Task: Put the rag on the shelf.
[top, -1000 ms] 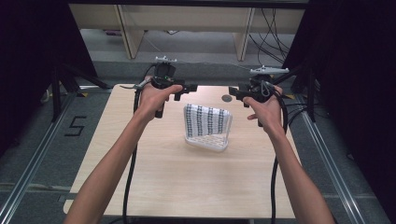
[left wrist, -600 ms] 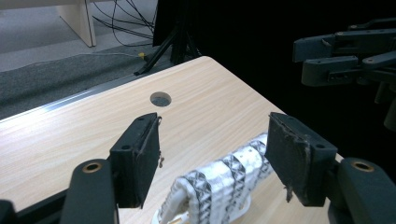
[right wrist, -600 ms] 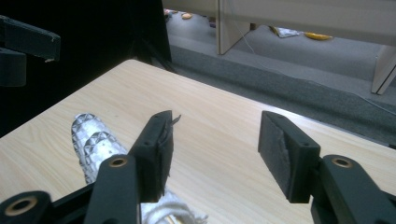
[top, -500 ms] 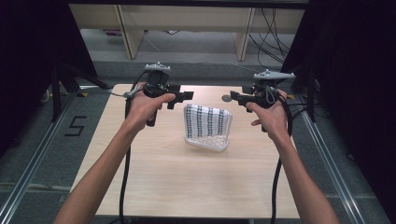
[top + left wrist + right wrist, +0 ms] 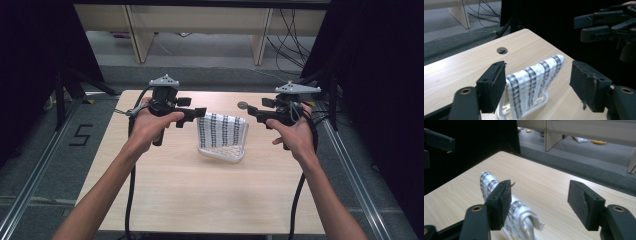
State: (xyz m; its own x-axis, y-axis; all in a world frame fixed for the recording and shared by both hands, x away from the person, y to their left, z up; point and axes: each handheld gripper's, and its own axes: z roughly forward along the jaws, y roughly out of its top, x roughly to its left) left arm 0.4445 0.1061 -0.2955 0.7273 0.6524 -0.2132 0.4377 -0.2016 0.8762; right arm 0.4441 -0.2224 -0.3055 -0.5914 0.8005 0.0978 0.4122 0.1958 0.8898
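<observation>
Both tools hang above the surface (image 5: 210, 200), the left tool (image 5: 200, 111) and right tool (image 5: 250, 111) with jaws just widening, gripping nothing; the patterned cloth (image 5: 222, 131) drapes over a white rack (image 5: 222, 152) between them.

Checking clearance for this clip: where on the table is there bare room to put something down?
The widest bare patch is the near half of the table, between the basket draped with a striped cloth and the front edge. Narrow strips lie left and right of the basket, under the left claw and right claw. The far middle is crowded.
</observation>
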